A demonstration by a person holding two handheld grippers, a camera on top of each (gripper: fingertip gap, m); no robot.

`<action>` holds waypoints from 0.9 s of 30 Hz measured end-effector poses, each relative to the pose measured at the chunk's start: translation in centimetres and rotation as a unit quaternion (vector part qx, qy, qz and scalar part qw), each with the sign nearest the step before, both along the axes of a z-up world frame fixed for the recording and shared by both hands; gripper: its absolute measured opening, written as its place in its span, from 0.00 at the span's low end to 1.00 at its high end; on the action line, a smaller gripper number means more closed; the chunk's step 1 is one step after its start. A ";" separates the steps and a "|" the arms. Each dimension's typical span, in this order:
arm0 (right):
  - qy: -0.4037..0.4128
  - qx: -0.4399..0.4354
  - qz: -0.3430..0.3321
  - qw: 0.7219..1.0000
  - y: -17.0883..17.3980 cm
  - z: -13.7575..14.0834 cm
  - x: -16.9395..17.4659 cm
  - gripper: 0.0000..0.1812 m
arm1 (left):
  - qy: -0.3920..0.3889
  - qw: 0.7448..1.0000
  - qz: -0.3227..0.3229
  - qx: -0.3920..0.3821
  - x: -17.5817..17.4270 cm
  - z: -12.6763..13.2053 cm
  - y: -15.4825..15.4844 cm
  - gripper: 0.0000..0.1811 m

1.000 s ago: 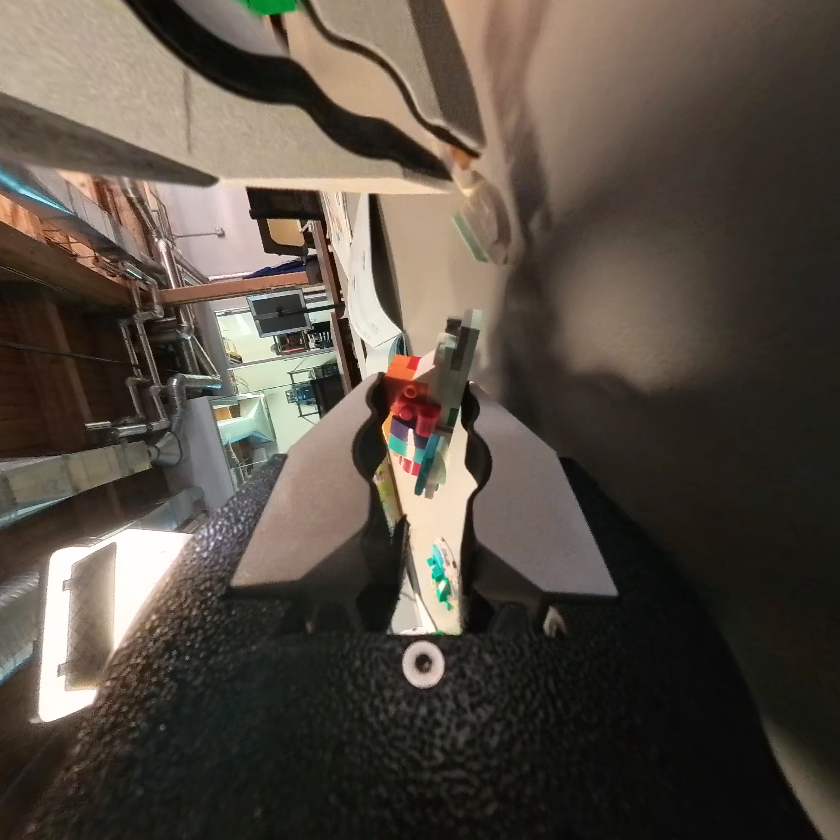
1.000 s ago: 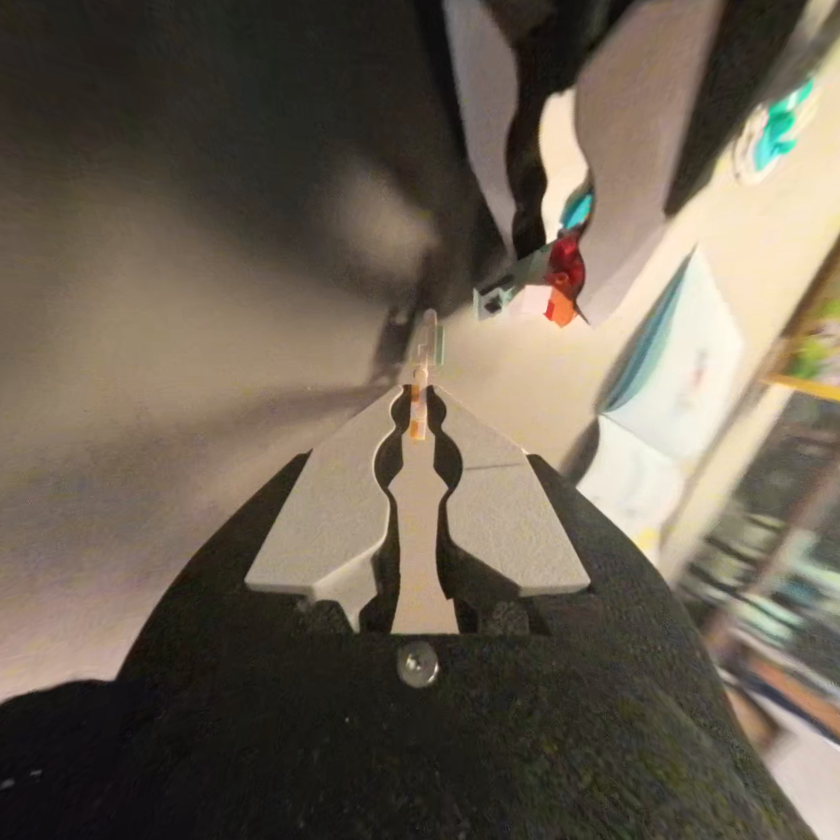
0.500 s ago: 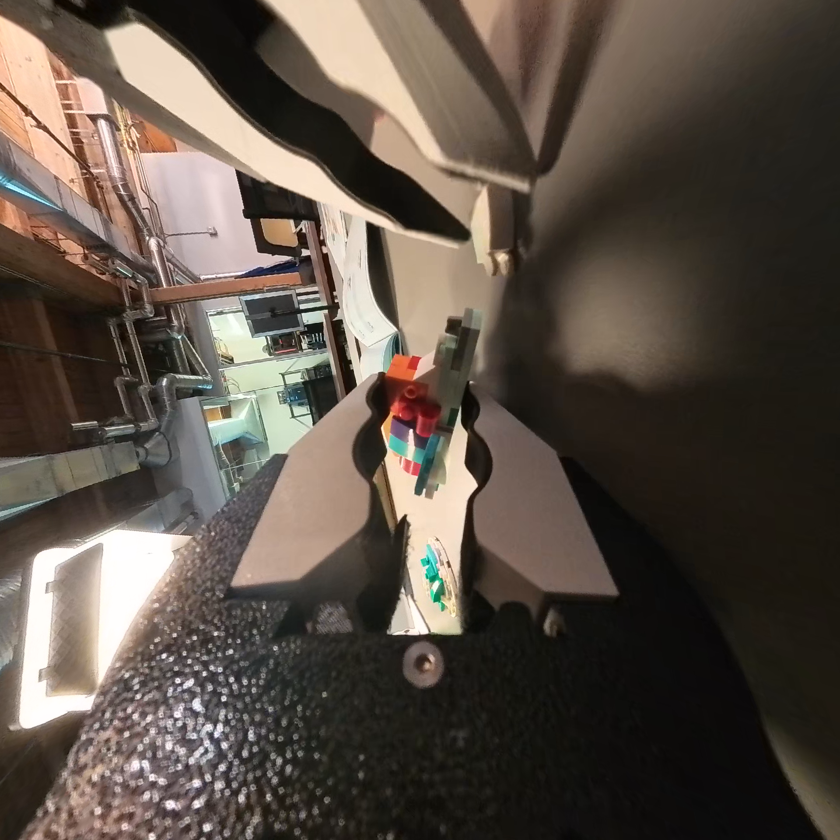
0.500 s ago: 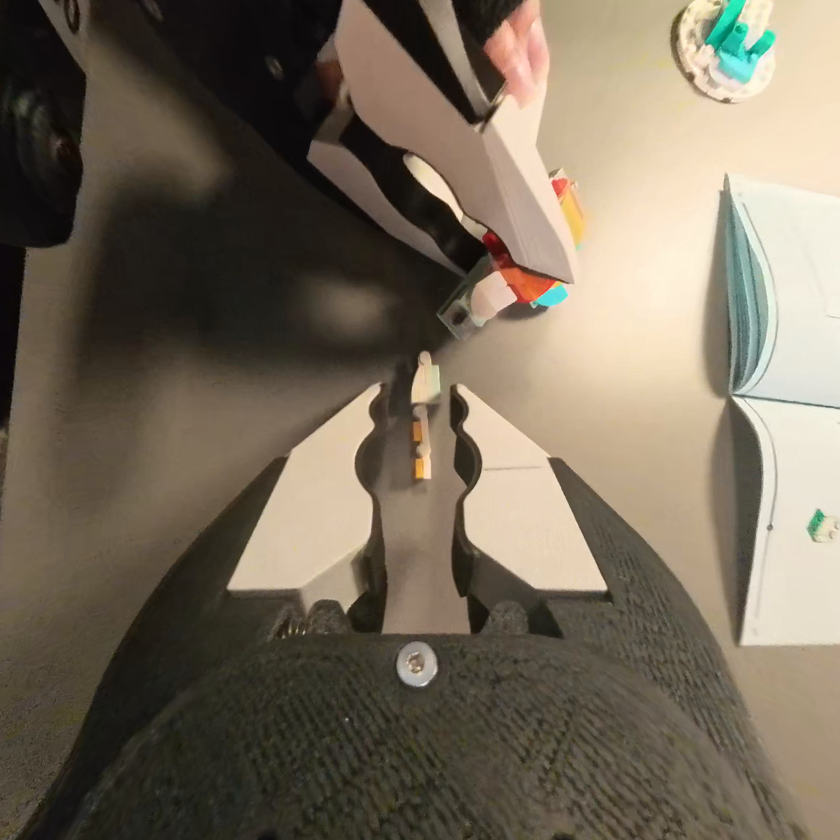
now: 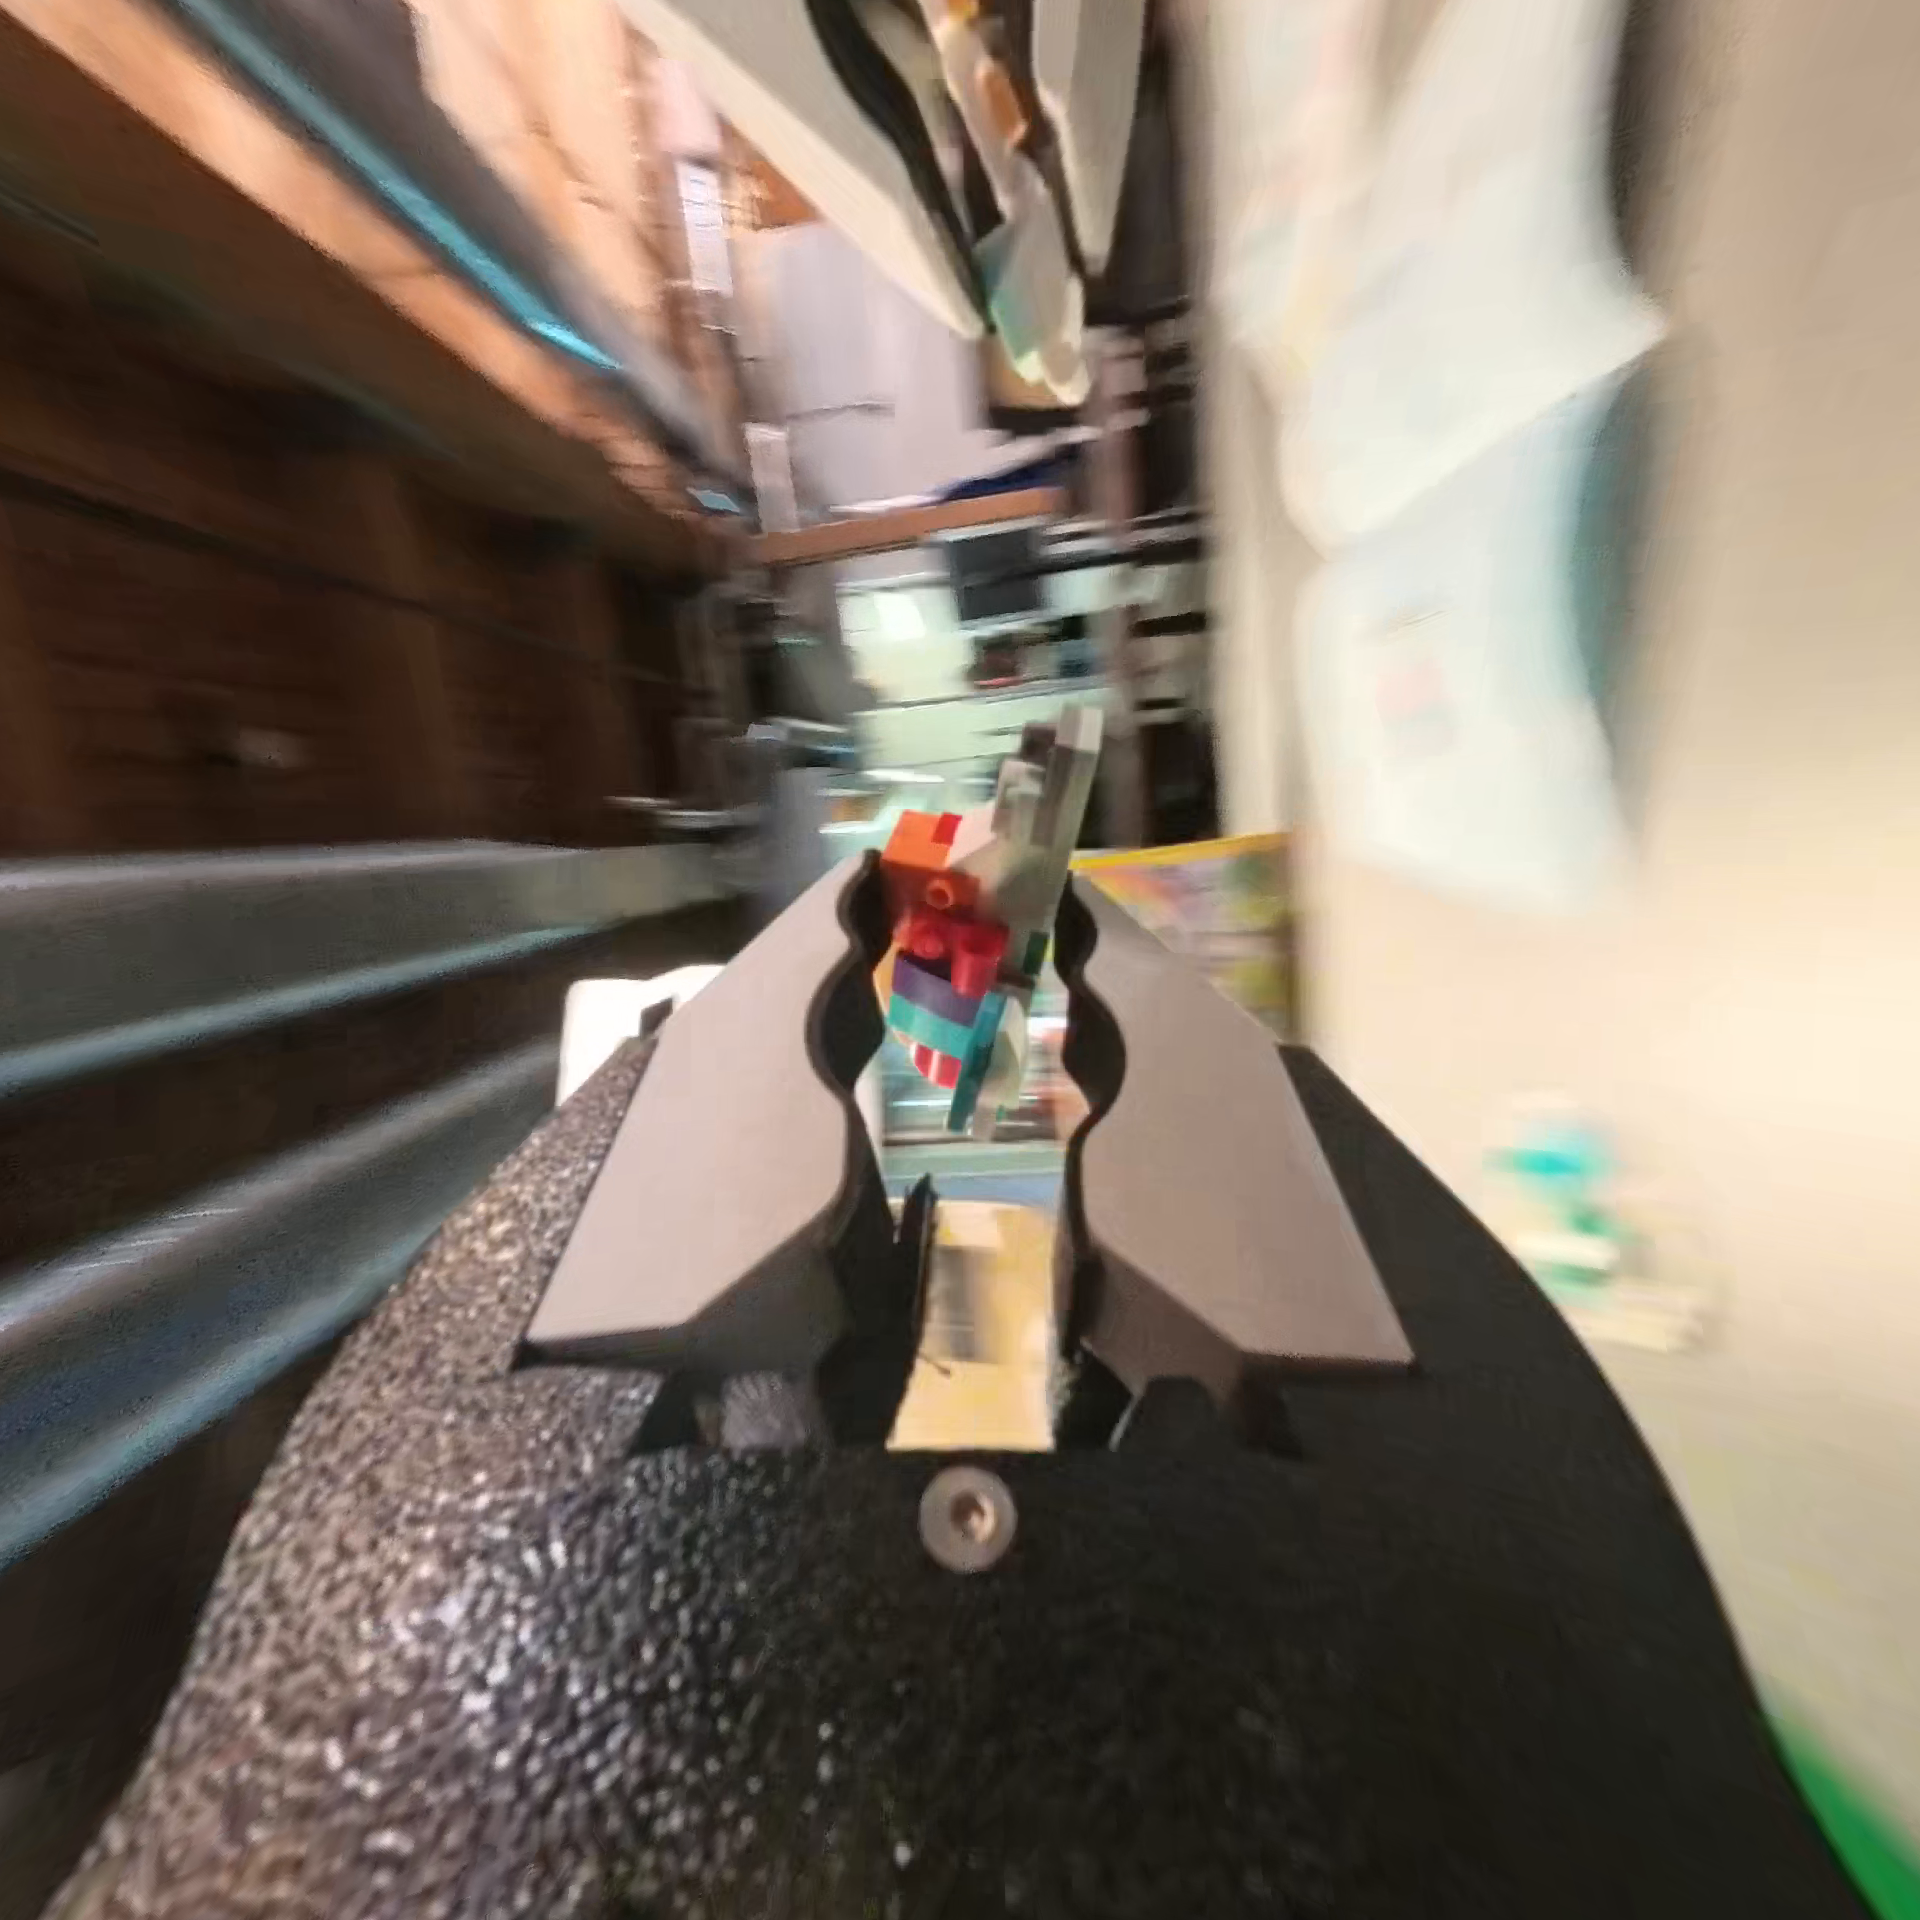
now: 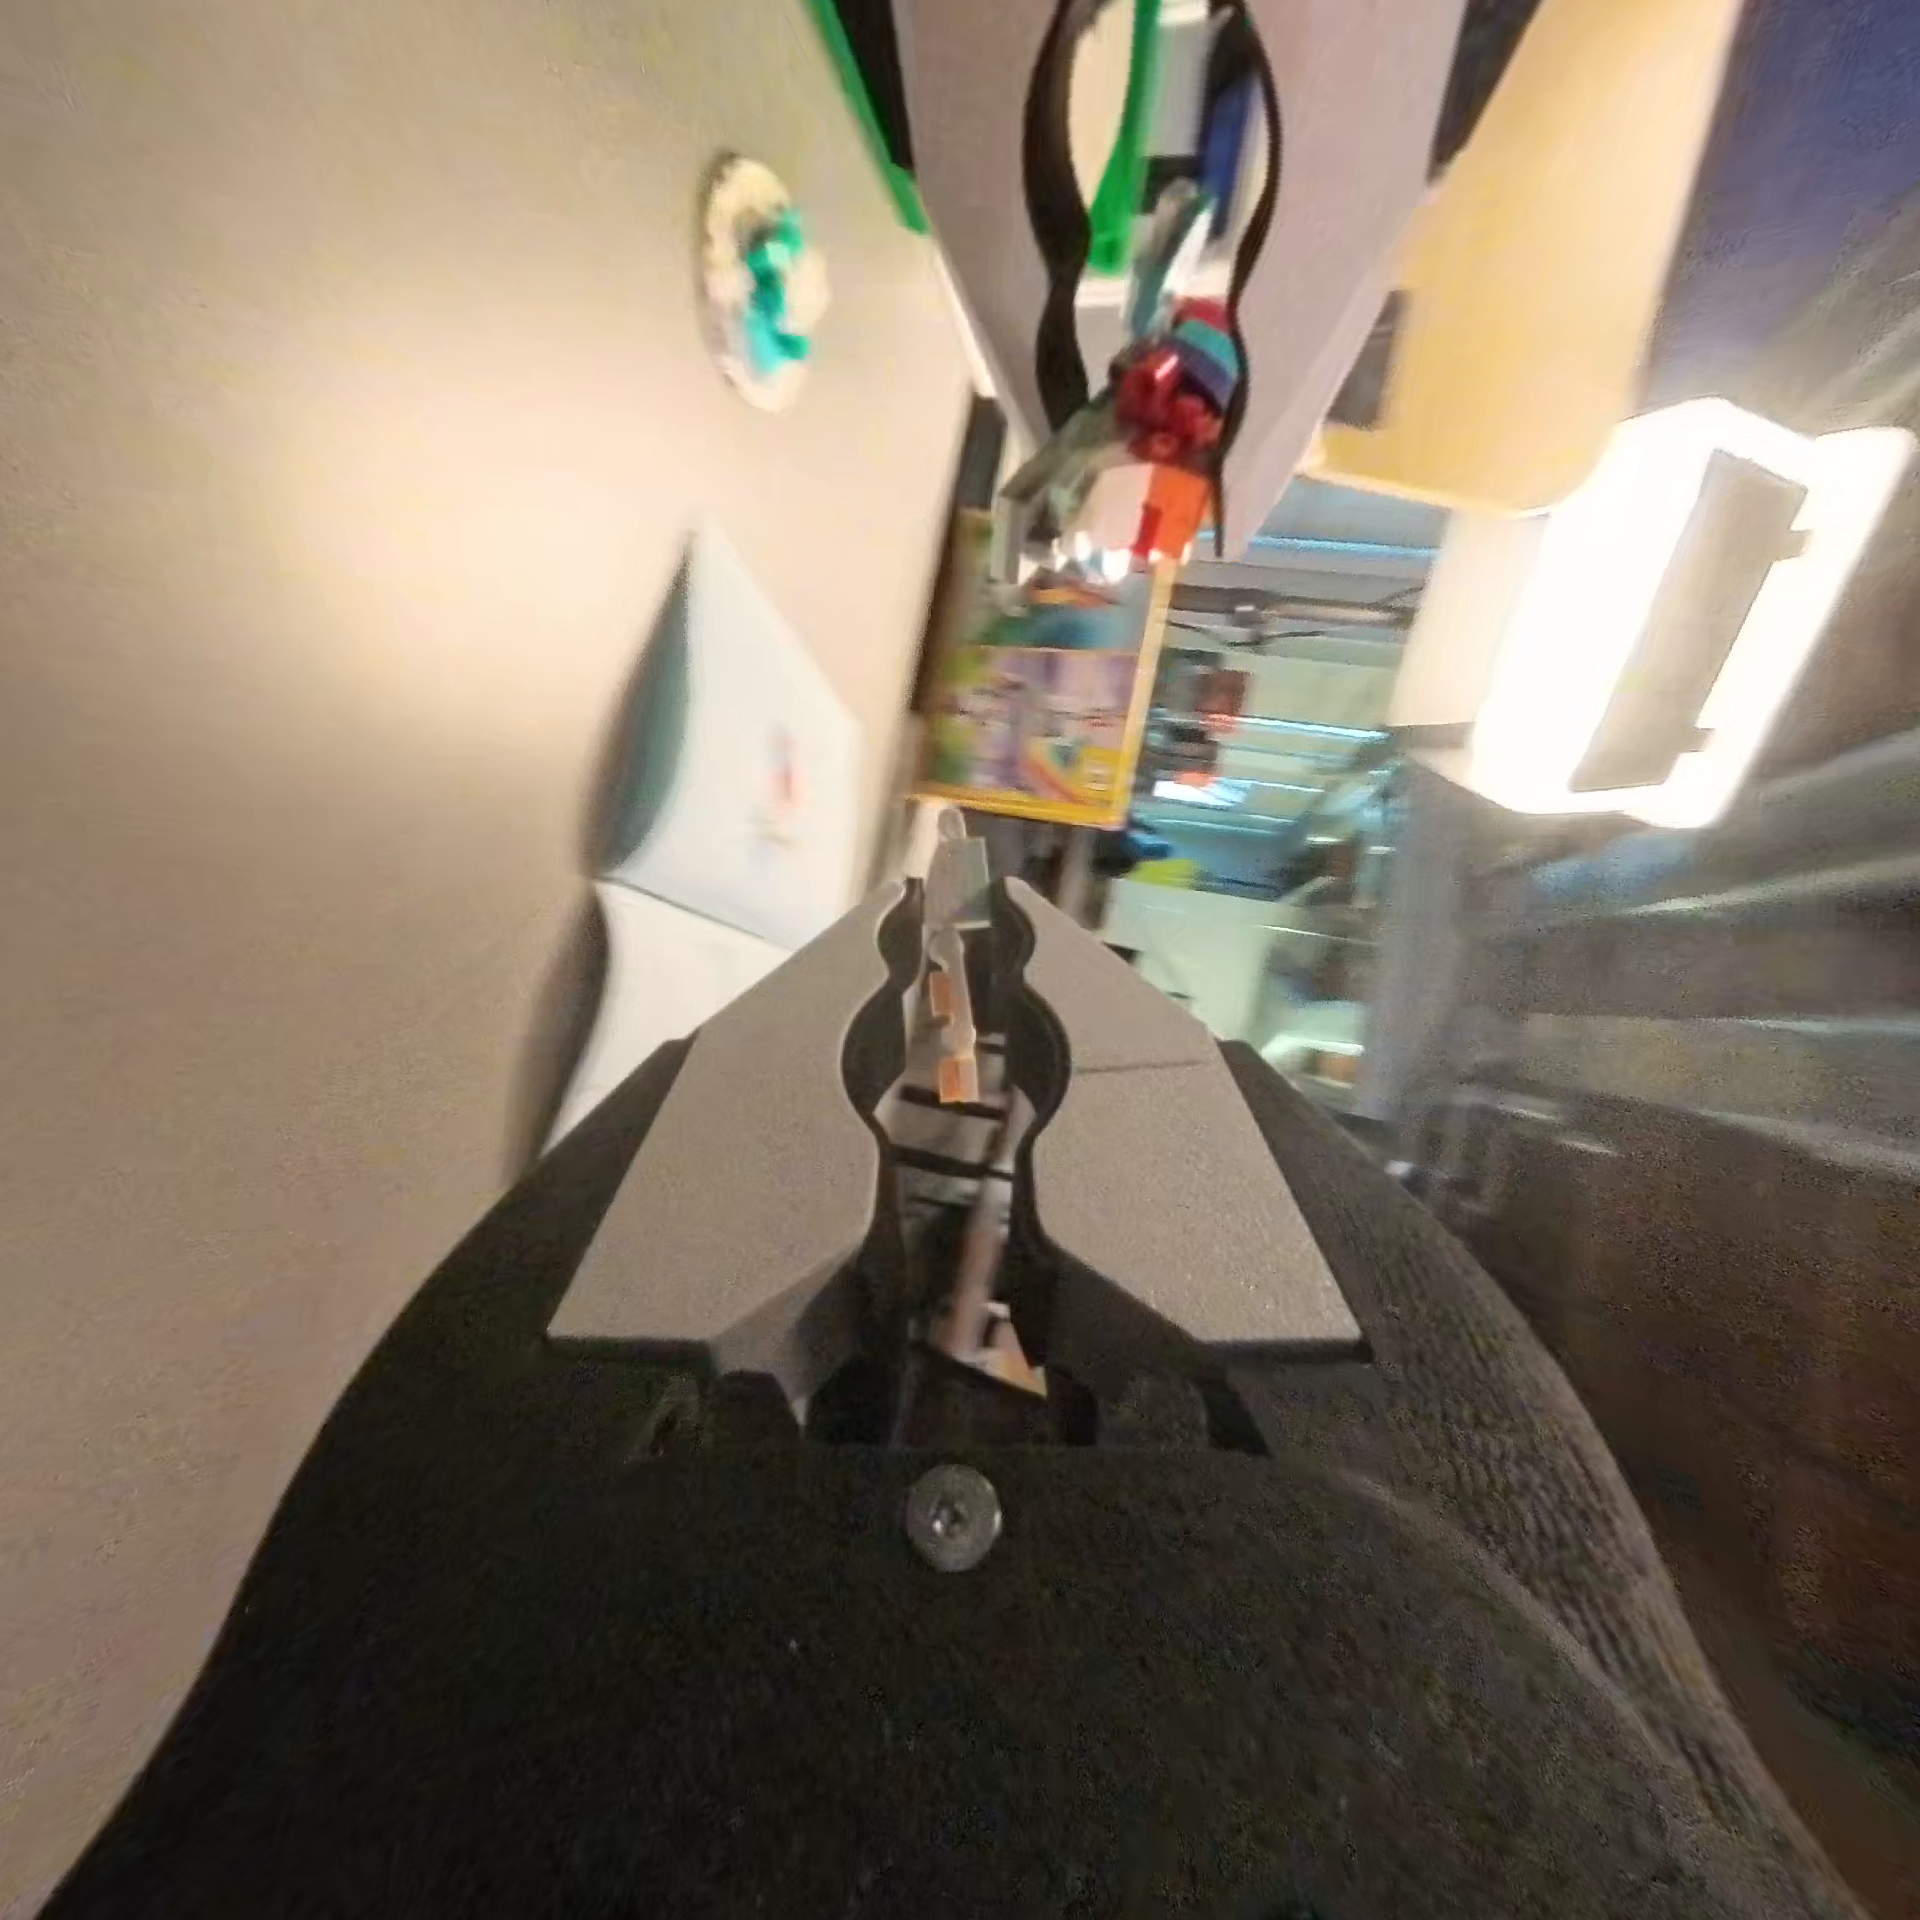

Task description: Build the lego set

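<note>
My left gripper (image 5: pixel 971 883) is shut on a small multi-colour lego assembly (image 5: pixel 961 945) of orange, red, purple, teal and grey bricks, held in the air. It also shows at the top of the right wrist view (image 6: pixel 1143 447). My right gripper (image 6: pixel 958 888) is shut on a thin grey and orange lego piece (image 6: pixel 951 935) that sticks out past its tips. In the left wrist view the right gripper (image 5: pixel 1023 270) is blurred at the top, above the assembly. The two grippers point toward each other, a short way apart.
On the beige table (image 6: pixel 312 520) lie a white round plate with teal pieces (image 6: pixel 764 281), an open instruction booklet (image 6: pixel 727 748) and the colourful lego box (image 6: pixel 1039 717). A green part (image 6: pixel 894 125) shows by the left gripper. A lit lamp panel (image 6: pixel 1683 613) is behind.
My right gripper has closed on the thin piece and lifted it off the table. Both grippers have swung up and tilted, so the views now face the room; the left wrist view is blurred.
</note>
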State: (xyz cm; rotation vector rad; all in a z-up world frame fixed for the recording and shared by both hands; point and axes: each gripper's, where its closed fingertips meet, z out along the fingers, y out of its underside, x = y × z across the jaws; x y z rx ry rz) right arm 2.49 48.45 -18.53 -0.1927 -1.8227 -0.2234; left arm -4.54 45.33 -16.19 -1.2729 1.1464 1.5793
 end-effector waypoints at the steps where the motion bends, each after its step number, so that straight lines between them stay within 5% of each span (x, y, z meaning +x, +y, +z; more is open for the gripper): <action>1: 0.023 0.019 0.007 1.000 0.2 1.7 -0.6 0.06 | 0.026 0.999 -0.009 0.019 -0.1 1.9 0.3 0.16; 6: 0.130 0.091 0.047 0.986 0.5 9.0 -1.9 0.06 | 0.069 0.995 -0.059 0.049 -0.4 7.8 1.5 0.16; 11: 0.219 0.122 0.098 0.963 -2.0 13.3 -1.3 0.06 | -0.008 0.995 -0.080 0.059 -0.6 10.5 1.4 0.16; 17: 0.215 0.201 0.117 0.949 -4.2 12.8 -0.8 0.06 | -0.090 0.987 -0.132 -0.019 0.7 9.3 0.9 0.16; 27: 0.202 0.228 0.102 0.947 -3.8 12.6 -0.6 0.06 | -0.120 0.984 -0.118 -0.060 1.0 8.6 0.6 0.16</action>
